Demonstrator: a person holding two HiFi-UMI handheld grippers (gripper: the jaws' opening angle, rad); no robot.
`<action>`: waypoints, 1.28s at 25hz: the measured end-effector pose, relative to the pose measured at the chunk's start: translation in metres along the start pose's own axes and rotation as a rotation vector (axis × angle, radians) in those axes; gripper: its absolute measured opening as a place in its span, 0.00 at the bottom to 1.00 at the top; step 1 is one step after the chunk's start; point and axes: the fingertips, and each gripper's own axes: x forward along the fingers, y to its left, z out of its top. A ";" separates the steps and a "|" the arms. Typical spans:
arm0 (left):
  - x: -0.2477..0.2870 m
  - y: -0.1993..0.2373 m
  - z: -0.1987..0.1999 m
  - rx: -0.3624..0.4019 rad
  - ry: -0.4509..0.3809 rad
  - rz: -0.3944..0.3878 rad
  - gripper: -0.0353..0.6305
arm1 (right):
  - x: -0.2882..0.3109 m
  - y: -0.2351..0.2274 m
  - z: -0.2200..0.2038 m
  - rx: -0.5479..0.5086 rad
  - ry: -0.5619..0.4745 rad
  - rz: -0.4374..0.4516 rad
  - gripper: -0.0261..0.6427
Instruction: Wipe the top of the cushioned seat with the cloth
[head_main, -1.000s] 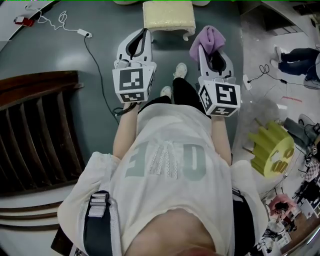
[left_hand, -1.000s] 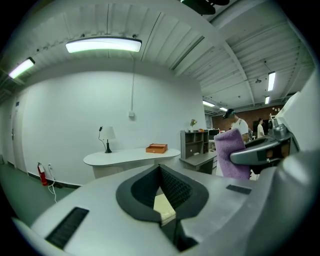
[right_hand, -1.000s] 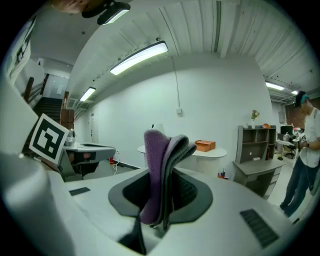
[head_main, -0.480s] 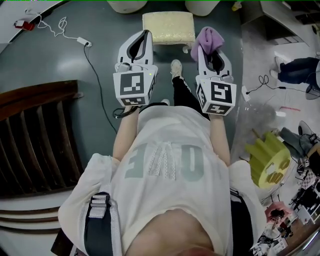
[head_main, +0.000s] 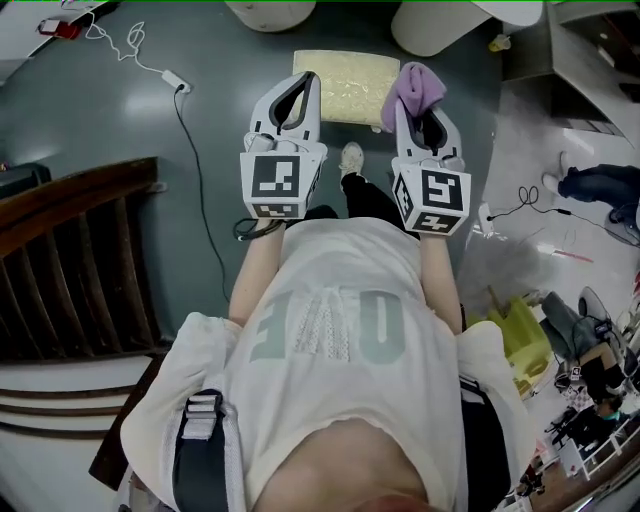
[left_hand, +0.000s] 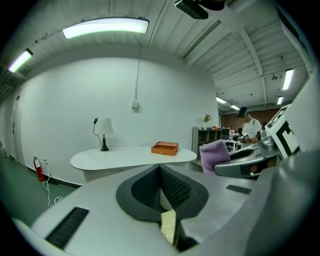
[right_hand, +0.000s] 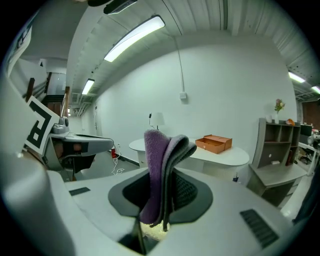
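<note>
The cushioned seat is a pale yellow padded stool on the grey floor ahead of the person's feet. My right gripper is shut on a folded purple cloth, which sticks up past the jaws beside the seat's right edge. In the right gripper view the cloth stands clamped between the pads, with a sliver of the seat below. My left gripper hovers at the seat's left edge, jaws shut with nothing in them. The left gripper view shows the seat beneath and the cloth to the right.
A white curved table with a lamp and an orange box stands beyond the seat. A dark wooden slatted structure fills the left. A cable trails over the floor. Yellow clutter lies on the right.
The person has stepped forward. The seat has slid down in the head view, and both grippers now flank its near edge. The cloth stays clamped.
</note>
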 end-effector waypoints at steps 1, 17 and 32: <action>0.012 0.004 -0.001 -0.007 0.011 0.004 0.06 | 0.012 -0.004 0.003 -0.001 0.005 0.013 0.18; 0.082 0.057 0.028 0.028 -0.012 0.002 0.06 | 0.083 -0.009 0.037 0.012 0.002 0.032 0.18; 0.120 0.067 0.024 0.017 0.036 -0.039 0.06 | 0.108 -0.035 0.042 0.031 0.024 -0.025 0.18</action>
